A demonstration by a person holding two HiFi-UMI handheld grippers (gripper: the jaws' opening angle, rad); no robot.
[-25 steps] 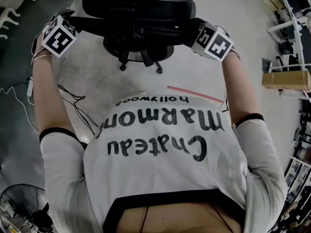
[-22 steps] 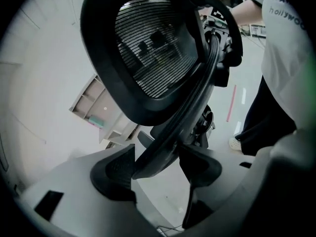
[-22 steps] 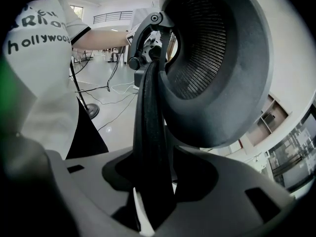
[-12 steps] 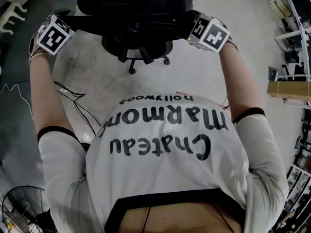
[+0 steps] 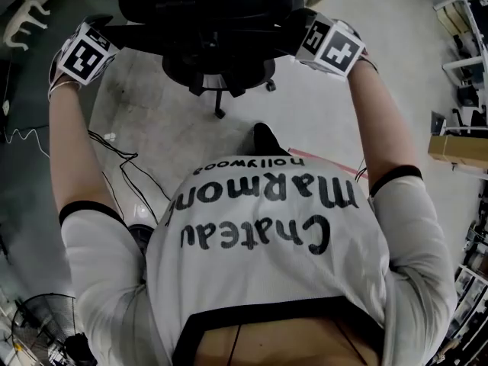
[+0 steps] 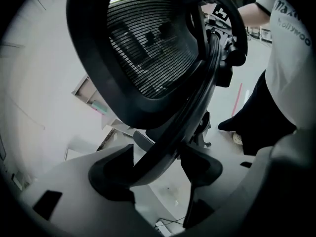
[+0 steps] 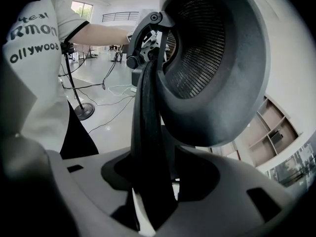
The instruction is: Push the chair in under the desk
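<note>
A black office chair (image 5: 206,14) with a mesh back stands at the top of the head view, its star base (image 5: 221,78) on the pale floor. My left gripper (image 5: 114,33) holds the left edge of the chair back and my right gripper (image 5: 293,36) the right edge. In the left gripper view the curved back frame (image 6: 197,98) runs slantwise between the jaws of the left gripper (image 6: 155,167) and touches both pads. The right gripper (image 7: 153,174) has the same frame (image 7: 145,112) filling its gap. Both jaws are opening slightly. No desk is clearly in view.
Loose cables (image 5: 114,155) trail over the floor at the left. A floor fan (image 5: 38,326) sits at the bottom left. A red tape line (image 5: 320,162) and my foot (image 5: 267,137) lie behind the chair. Shelving and a wooden board (image 5: 457,147) line the right side.
The chair has rolled on with both grippers on its back, and its base has swung round. I have stepped after it, so a foot now shows below the base.
</note>
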